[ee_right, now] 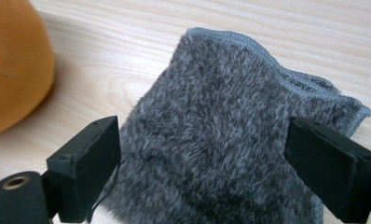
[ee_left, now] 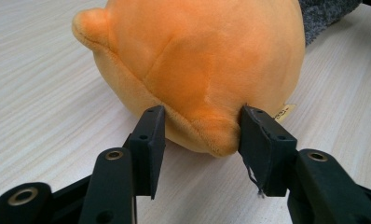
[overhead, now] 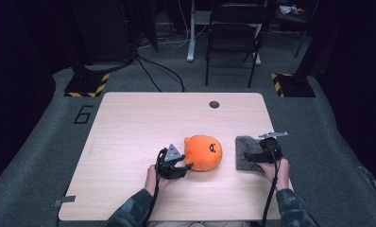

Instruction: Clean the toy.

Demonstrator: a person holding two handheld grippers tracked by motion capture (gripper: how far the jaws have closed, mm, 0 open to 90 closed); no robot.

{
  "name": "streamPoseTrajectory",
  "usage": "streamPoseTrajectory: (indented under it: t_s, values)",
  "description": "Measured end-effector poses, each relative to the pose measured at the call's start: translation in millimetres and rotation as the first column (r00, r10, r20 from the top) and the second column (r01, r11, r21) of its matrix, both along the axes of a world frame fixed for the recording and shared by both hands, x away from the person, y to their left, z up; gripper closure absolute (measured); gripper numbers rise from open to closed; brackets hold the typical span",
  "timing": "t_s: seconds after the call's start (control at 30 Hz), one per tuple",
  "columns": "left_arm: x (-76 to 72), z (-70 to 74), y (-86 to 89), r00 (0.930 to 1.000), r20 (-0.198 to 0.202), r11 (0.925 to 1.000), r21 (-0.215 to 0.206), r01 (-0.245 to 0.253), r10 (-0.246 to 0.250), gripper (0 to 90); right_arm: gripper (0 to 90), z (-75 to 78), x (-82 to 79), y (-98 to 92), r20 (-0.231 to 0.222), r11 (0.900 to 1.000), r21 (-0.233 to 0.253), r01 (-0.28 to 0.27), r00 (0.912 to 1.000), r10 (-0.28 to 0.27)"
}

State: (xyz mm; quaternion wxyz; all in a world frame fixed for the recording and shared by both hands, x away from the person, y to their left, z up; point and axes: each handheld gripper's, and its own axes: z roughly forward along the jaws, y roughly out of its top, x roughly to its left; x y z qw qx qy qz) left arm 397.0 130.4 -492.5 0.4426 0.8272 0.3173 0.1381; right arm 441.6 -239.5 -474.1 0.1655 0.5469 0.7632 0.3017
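Both tools are set on their things, and nothing is lifted yet.

On the table (overhead: 129, 123), my orange plush toy (overhead: 203, 152) sits near the middle with the grey fleece cloth (overhead: 246, 150) just to its right. My left gripper (ee_left: 201, 133) has its jaws pressed against a low bulge of the plush, pinching it. My right gripper (ee_right: 200, 163) stands wide open over the cloth, holding nothing. I judge this the grasping step; next, the right must come down and close on the fleece.
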Motion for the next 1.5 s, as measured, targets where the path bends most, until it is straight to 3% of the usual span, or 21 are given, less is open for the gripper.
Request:
streamPoseTrajectory:
  t_s: [0.03,0.13,0.17,0.2,0.23,0.3,0.37,0.47,0.5,0.53,0.57,0.6,0.7,0.8,0.93,1.13,1.17,1.2,1.4,1.47,1.5]
  values:
    - [-0.5,-0.8,-0.2,1.0,-0.007,0.9999,-0.011,0.001,-0.001,58.2,9.6,-5.6,3.6,1.0,-0.016,1.0,-0.008,0.012,0.9998,-0.012]
    - [-0.9,-1.1,-1.2,1.0,-0.007,0.9999,-0.011,0.003,-0.003,63.0,12.0,-13.9,7.4,-0.1,-0.009,0.999,-0.032,0.019,0.9998,-0.019]
    - [-1.4,-0.4,-2.3,1.0,-0.002,1.0,-0.006,0.003,-0.003,64.9,12.6,-23.1,11.3,-1.4,-0.045,0.999,-0.028,0.035,0.9983,-0.036]
    - [-1.4,-0.4,-2.3,1.0,-0.002,1.0,-0.006,0.003,-0.003,66.4,12.6,-23.1,11.3,-1.4,-0.045,0.999,-0.028,0.035,0.9983,-0.036]
    - [-1.5,-0.5,-2.9,1.0,-0.004,1.0,-0.005,0.002,-0.002,67.4,12.6,-32.7,14.9,-3.5,-0.064,0.999,-0.028,0.037,0.9972,-0.038]
    - [-1.2,-0.6,-2.8,1.0,-0.004,1.0,-0.004,0.005,-0.005,69.2,13.2,-33.3,14.0,0.4,-0.064,0.998,-0.046,0.046,0.9967,-0.049]
    - [-0.8,-0.7,-2.4,1.0,-0.002,1.0,-0.002,0.001,-0.001,70.0,15.0,-34.5,14.8,1.4,-0.047,0.997,-0.082,0.006,0.9989,-0.01]
    - [-0.9,-0.9,-2.6,1.0,-0.002,1.0,-0.006,-0.004,0.004,70.2,19.4,-34.1,15.1,-0.5,-0.044,0.996,-0.084,-0.024,0.9988,0.02]
    - [-0.9,-0.7,-2.8,1.0,-0.003,1.0,-0.006,-0.002,0.002,70.2,28.0,-31.7,16.3,-2.5,-0.047,0.994,-0.1,-0.051,0.9978,0.047]
    - [-0.9,-0.7,-2.8,1.0,-0.003,1.0,-0.006,-0.002,0.002,70.1,28.0,-31.7,16.3,-2.5,-0.047,0.994,-0.1,-0.051,0.9978,0.047]
    - [-0.8,-0.9,-2.8,1.0,-0.003,1.0,-0.008,-0.002,0.002,70.1,41.6,-28.5,16.6,-2.4,-0.054,0.992,-0.105,-0.064,0.9968,0.058]
    - [-0.6,-0.8,-2.5,1.0,-0.001,1.0,-0.007,-0.002,0.002,70.1,47.3,-27.4,16.1,-1.8,-0.061,0.992,-0.108,-0.065,0.9964,0.058]
    - [-1.2,-1.1,-2.6,1.0,-0.002,1.0,-0.008,-0.005,0.005,70.1,54.8,-24.8,16.9,1.3,-0.086,0.994,-0.101,-0.05,0.9954,0.042]
    - [-1.6,-1.5,-2.1,0.9999,-0.01,0.9999,-0.011,-0.005,0.005,70.1,54.9,-23.3,19.2,0.4,-0.11,0.994,-0.096,-0.046,0.9933,0.035]
    - [-0.9,-1.6,-1.3,0.9998,-0.018,0.9999,-0.012,-0.002,0.002,70.2,52.7,-23.7,19.5,0.9,-0.109,0.995,-0.091,-0.032,0.9938,0.022]
    - [-0.6,-1.8,-1.5,0.9998,-0.02,0.9999,-0.012,-0.002,0.002,70.5,43.0,-23.7,21.6,2.6,-0.113,0.992,-0.122,-0.019,0.9936,0.005]
    - [-0.3,-2.2,-0.9,0.9997,-0.023,0.9999,-0.015,-0.002,0.002,70.4,29.5,-24.8,23.0,3.5,-0.116,0.99,-0.138,0.028,0.9923,-0.044]
    - [-0.2,-2.6,-1.0,0.9997,-0.026,0.9998,-0.02,-0.004,0.004,70.4,29.6,-25.0,23.8,3.5,-0.12,0.989,-0.142,0.045,0.9909,-0.063]
    - [-0.3,-2.4,-0.9,0.9996,-0.028,0.9998,-0.018,-0.003,0.003,70.6,55.4,-24.1,24.0,-7.7,-0.1,0.993,-0.075,0.088,0.9904,-0.096]
    - [-0.4,-2.2,-1.2,0.9998,-0.021,0.9999,-0.012,-0.003,0.003,70.7,57.8,-23.5,24.5,-10.2,-0.111,0.995,-0.055,0.088,0.9895,-0.093]
    - [-0.5,-2.1,-1.3,0.9998,-0.02,0.9999,-0.011,-0.003,0.003,70.7,66.5,-23.6,25.1,-14.4,-0.11,0.996,-0.021,0.09,0.9897,-0.092]
